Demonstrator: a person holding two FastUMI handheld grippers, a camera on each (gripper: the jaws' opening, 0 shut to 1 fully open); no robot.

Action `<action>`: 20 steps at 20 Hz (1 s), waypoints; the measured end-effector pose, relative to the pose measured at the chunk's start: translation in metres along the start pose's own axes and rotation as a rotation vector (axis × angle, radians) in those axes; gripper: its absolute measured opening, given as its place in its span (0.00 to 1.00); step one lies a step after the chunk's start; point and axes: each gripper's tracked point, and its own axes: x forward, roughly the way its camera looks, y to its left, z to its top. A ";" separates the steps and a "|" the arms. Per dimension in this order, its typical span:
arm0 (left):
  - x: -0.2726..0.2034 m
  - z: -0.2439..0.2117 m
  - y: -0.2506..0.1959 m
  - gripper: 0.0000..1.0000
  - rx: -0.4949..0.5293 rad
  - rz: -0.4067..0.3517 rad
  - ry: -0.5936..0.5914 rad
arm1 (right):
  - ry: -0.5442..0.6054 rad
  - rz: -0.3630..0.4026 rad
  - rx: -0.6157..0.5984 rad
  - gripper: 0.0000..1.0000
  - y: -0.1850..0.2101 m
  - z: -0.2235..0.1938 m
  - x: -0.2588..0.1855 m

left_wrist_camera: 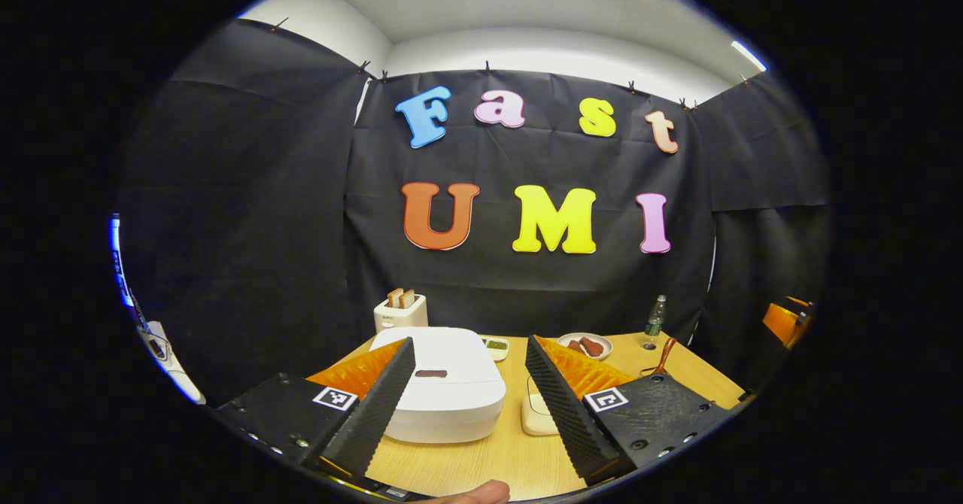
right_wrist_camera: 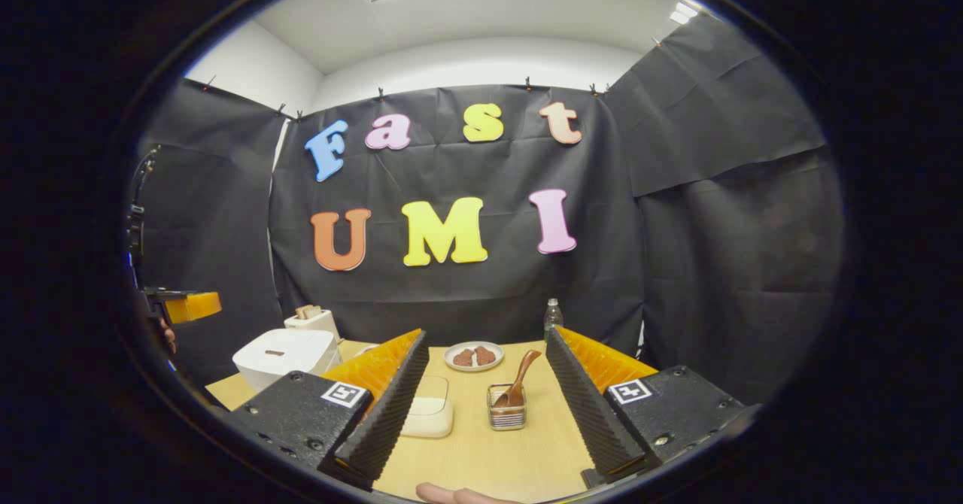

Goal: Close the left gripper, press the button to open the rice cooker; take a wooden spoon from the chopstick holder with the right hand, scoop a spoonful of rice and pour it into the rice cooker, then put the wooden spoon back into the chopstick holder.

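While lid of rice cooker [left_wrist_camera: 444, 387] is down, first job is yours: bring fingers of left gripper [left_wrist_camera: 470, 399] together, now spread wide, empty, cooker between them. Aim closed tips at dark button [left_wrist_camera: 431, 374] on lid top; press straight down, no sideways shove. Right gripper [right_wrist_camera: 481, 399] fingers wide too, empty, facing chopstick holder [right_wrist_camera: 506, 414] with wooden spoon [right_wrist_camera: 517, 384] leaning in it. Rice container [right_wrist_camera: 427, 414] just left of holder. Bench [right_wrist_camera: 481, 451] pale wood; toaster [left_wrist_camera: 400, 310], plate [right_wrist_camera: 472, 356], bottle [right_wrist_camera: 552, 316] toward back. Black cloth walls, ceiling lights.
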 end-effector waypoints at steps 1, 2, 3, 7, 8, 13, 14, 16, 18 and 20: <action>-0.008 -0.002 -0.003 0.94 0.000 -0.011 -0.008 | 0.000 0.001 -0.002 0.96 -0.001 -0.001 -0.002; -0.015 -0.003 -0.004 0.94 -0.001 -0.011 -0.019 | -0.002 -0.004 0.001 0.96 -0.003 -0.002 -0.003; -0.022 -0.003 -0.003 0.94 0.000 -0.003 -0.036 | -0.004 -0.010 0.007 0.96 -0.007 -0.004 -0.004; -0.049 -0.011 -0.016 0.94 0.003 -0.017 -0.073 | 0.023 -0.017 0.020 1.00 -0.010 -0.012 -0.007; -0.053 -0.011 -0.020 0.94 0.003 -0.029 -0.083 | 0.021 -0.014 0.013 1.00 -0.010 -0.011 -0.009; -0.058 -0.029 -0.029 0.94 0.025 -0.059 -0.066 | 0.031 0.006 0.013 1.00 -0.001 -0.016 -0.017; -0.058 -0.032 -0.030 0.94 0.027 -0.057 -0.059 | 0.032 0.011 0.008 0.96 0.001 -0.017 -0.019; -0.060 -0.032 -0.025 0.94 0.033 -0.039 -0.058 | 0.031 0.022 -0.012 1.00 0.006 -0.019 -0.023; -0.059 -0.029 -0.017 0.94 0.035 -0.011 -0.070 | 0.040 0.040 -0.026 1.00 0.011 -0.023 -0.025; -0.053 -0.026 -0.015 0.94 0.043 0.011 -0.074 | 0.046 0.053 -0.029 1.00 0.017 -0.021 -0.027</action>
